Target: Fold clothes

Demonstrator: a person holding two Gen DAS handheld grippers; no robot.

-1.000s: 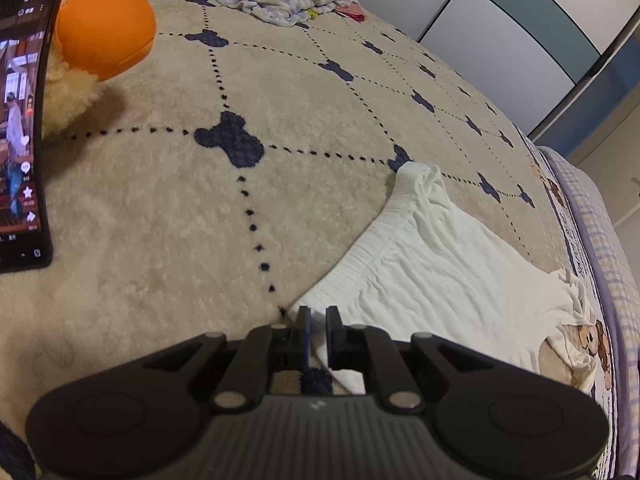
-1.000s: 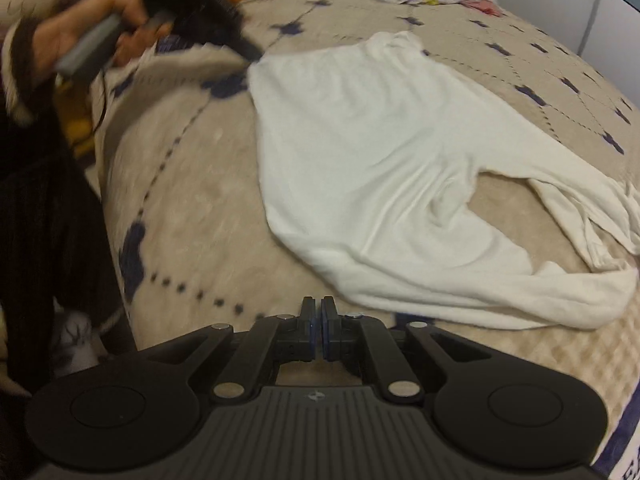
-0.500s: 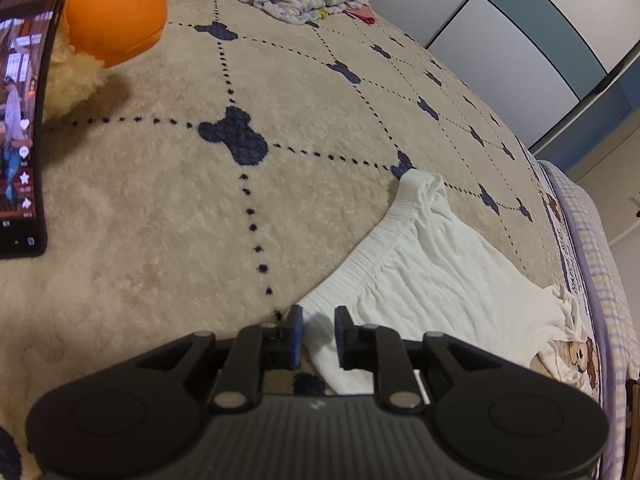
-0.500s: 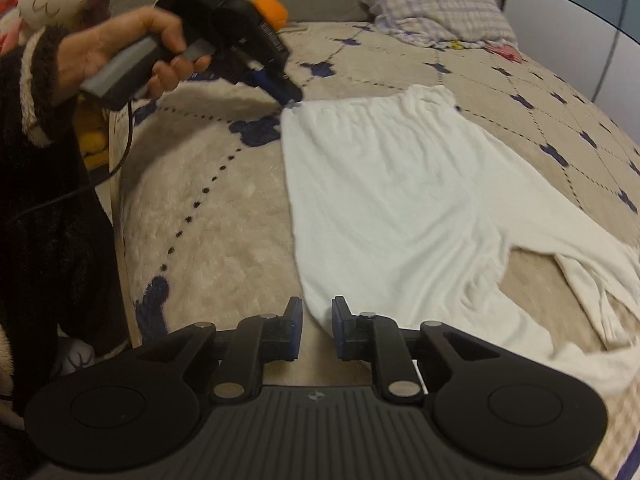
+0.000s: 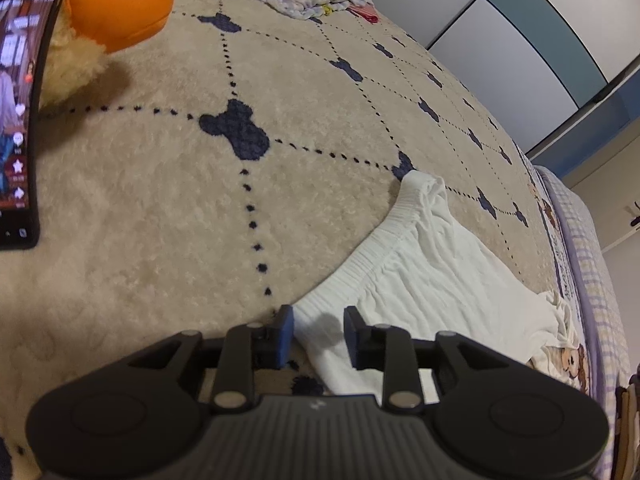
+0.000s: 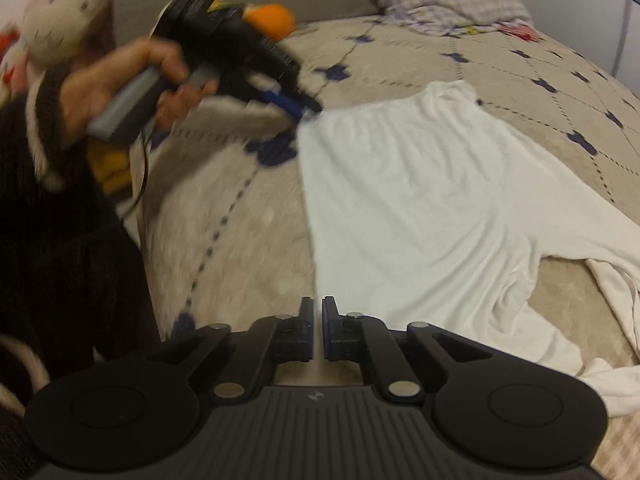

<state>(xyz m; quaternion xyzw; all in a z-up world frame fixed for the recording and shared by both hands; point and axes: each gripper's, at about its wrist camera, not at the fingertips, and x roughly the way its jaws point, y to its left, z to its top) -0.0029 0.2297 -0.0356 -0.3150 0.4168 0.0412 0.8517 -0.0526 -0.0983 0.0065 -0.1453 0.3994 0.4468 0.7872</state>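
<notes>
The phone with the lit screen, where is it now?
In the left wrist view the phone stands at the far left edge, beside the orange plush toy, far from the white pants.

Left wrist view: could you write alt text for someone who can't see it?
An open left tool straddles the waistband corner of white trousers spread on a beige bedspread with navy bear motifs; a lit phone and an orange plush toy sit beyond.

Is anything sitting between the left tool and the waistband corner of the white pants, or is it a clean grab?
Nothing visible blocks it. The left tool is open, its fingers astride the near waistband corner of the white pants, with only the beige blanket around. The phone and orange plush lie well away.
</notes>
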